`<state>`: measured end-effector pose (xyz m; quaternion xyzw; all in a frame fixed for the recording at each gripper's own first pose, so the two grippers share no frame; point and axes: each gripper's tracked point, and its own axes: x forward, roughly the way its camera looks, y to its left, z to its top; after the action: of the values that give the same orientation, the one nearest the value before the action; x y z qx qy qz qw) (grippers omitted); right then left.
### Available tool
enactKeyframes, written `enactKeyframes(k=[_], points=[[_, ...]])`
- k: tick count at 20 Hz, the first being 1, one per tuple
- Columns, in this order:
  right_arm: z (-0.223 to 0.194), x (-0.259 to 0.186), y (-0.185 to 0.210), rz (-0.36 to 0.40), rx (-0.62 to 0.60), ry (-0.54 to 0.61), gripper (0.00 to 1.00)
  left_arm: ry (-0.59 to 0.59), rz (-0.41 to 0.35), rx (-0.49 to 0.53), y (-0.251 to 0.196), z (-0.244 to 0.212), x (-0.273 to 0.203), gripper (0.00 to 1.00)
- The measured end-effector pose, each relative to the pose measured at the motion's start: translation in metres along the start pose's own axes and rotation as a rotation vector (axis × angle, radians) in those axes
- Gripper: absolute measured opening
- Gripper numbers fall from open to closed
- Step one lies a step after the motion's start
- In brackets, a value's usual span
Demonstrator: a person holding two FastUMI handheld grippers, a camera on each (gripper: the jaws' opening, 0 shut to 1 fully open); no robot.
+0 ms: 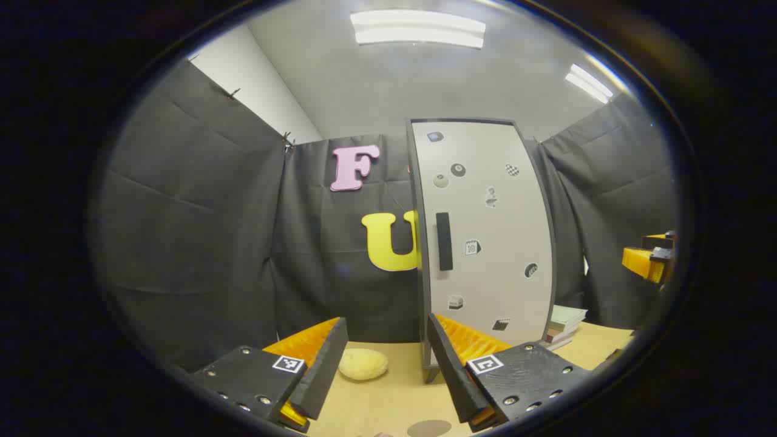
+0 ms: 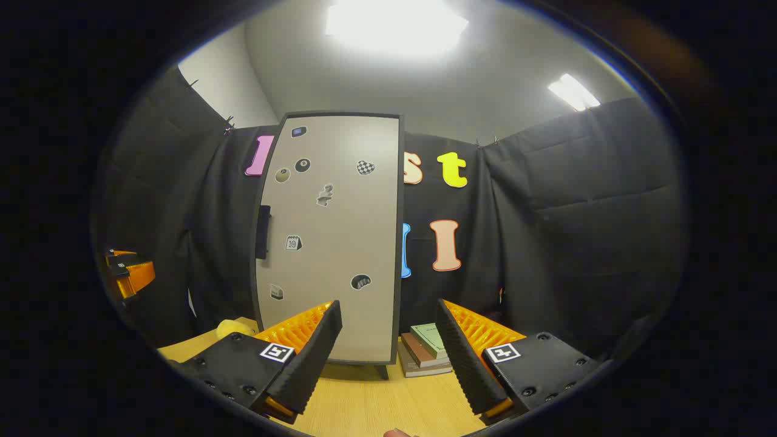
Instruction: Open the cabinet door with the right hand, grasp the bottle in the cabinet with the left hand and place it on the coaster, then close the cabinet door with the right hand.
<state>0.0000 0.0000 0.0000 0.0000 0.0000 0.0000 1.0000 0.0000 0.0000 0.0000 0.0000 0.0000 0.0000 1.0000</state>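
Jaws apart, cabinet door (image 2: 331, 237) shut, stickers perhaps unreadable

Left tongs (image 1: 386, 370) spread apart, empty, over the worktop (image 1: 388, 400). Cabinet door (image 1: 485, 243) closed, dark handle (image 1: 444, 241) near its left edge. Yellow sponge (image 1: 363, 363) left of cabinet, book stack (image 1: 563, 326) right. Coaster (image 1: 428, 428) at bottom edge.
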Motion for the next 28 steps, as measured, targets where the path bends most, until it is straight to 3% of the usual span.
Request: enactKeyframes(k=[9, 13, 14, 28], points=[[-0.002, 0.008, 0.002, 0.017, 0.009, 0.001, 0.97, -0.020, 0.021, 0.015, 0.000, 0.008, -0.001, 0.79], [-0.005, 0.006, 0.001, 0.023, 0.002, 0.006, 0.99, -0.016, 0.021, 0.017, -0.004, 0.007, -0.003, 0.84], [-0.006, 0.005, 0.000, 0.022, 0.000, 0.007, 0.99, -0.013, 0.021, 0.015, -0.005, 0.006, -0.004, 0.79], [-0.016, 0.008, -0.025, 0.038, 0.033, 0.024, 0.97, -0.007, 0.052, 0.026, -0.032, 0.008, -0.010, 0.79]])
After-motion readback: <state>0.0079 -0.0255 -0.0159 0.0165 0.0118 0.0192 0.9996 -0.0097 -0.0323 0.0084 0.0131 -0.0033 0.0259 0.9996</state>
